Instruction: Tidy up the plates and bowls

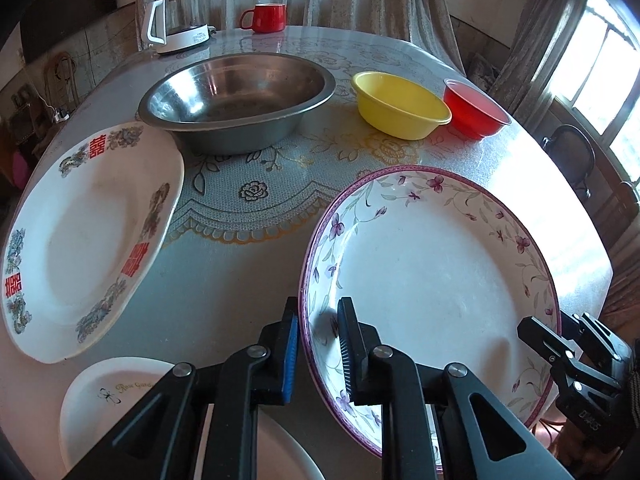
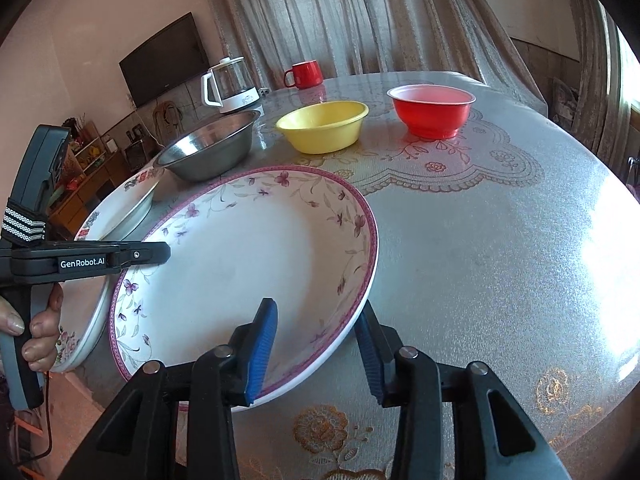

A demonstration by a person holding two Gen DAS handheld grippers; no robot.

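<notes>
A white plate with a purple floral rim (image 1: 432, 272) (image 2: 248, 264) is held tilted above the table. My left gripper (image 1: 318, 344) straddles its left rim, jaws close on it. My right gripper (image 2: 316, 344) straddles its right rim with a visible gap on the outer side. A white plate with red characters (image 1: 84, 240) (image 2: 136, 196) lies at the left. A steel bowl (image 1: 240, 96) (image 2: 212, 148), a yellow bowl (image 1: 400, 104) (image 2: 324, 126) and a red bowl (image 1: 476, 110) (image 2: 432, 110) stand further back.
A white plate with small lettering (image 1: 120, 400) lies below my left gripper. A glass kettle (image 1: 176, 20) (image 2: 232, 84) and a red mug (image 1: 266, 18) (image 2: 304, 74) stand at the far edge of the round table (image 2: 500, 260). Curtains hang behind.
</notes>
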